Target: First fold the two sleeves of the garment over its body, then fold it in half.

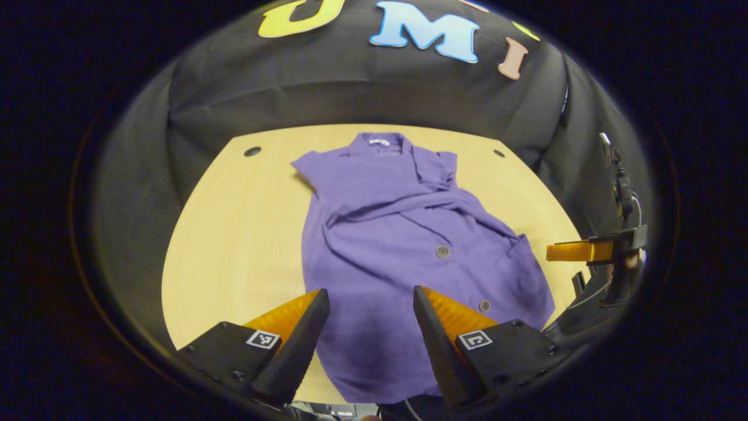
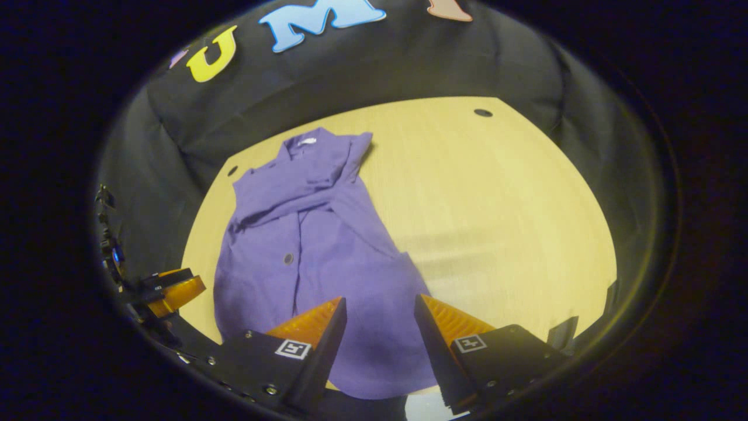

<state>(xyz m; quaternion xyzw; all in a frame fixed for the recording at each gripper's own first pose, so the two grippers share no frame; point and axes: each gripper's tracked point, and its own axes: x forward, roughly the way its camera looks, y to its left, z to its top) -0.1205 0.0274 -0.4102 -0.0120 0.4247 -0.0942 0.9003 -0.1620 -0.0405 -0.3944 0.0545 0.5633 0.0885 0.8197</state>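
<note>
So from my seat here, the purple garment [image 1: 403, 245] is lying flat on the light wooden table [image 1: 234, 234], collar at the far end toward the black cloth wall [image 1: 350, 82] and hem hanging right at the near edge by me. It's a knit-looking button-front thing, I can see two buttons [image 1: 443, 251] running down the front, plus a small white tag inside the collar [image 1: 378, 142]. Both sleeves look folded in across the chest, making a diagonal bunched band across the upper body, and the lower half spreads out wider with a few soft wrinkles. The body itself lies full length, not doubled over. My left gripper [image 1: 371, 318] hovers over the hem end of the garment with its fingers spread wide apart and nothing between them, just cloth showing underneath through the gap. Right gripper [image 2: 380, 327] is the same deal: wide open, holding nothing, sitting above the hem corner on its side of the garment. In the left gripper view I can also spot the right gripper out past the garment's side edge, near the table rim. No bins or boxes on the table, just two small dark holes [image 1: 252, 151] in the tabletop either side of the collar end.
</note>
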